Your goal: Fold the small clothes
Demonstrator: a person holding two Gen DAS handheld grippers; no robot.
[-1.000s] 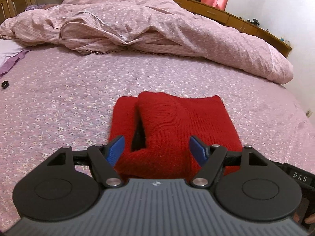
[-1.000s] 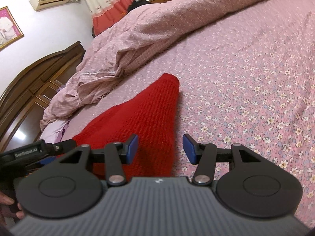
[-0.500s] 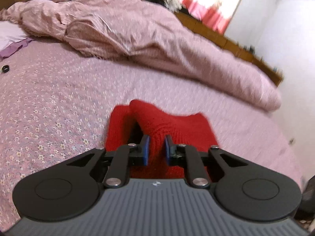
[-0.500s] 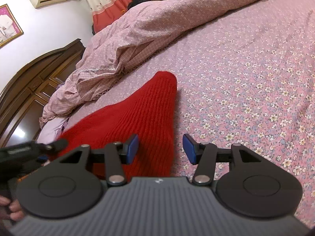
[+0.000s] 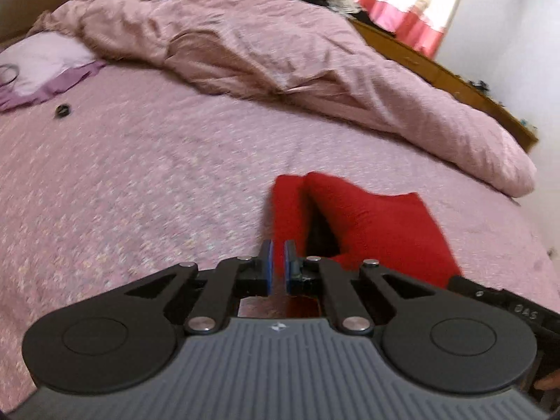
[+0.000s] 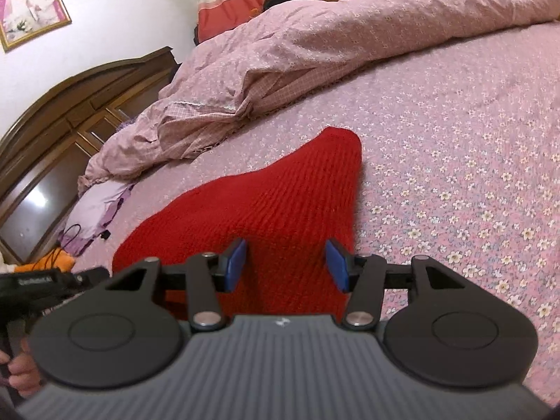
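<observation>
A red knit garment lies folded on the floral bedsheet, lower centre-right of the left view. The left gripper is pinched nearly together, seemingly on its near edge, though blur obscures this. The right gripper hovers spread apart above the knit.

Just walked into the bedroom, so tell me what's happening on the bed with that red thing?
A person is folding a red knit garment on the flowered bedsheet, using two tools. The left hand-held gripper is shut at the garment's near left edge, seemingly pinching it. The right hand-held gripper hovers open over the garment's near end, gripping nothing.
</observation>
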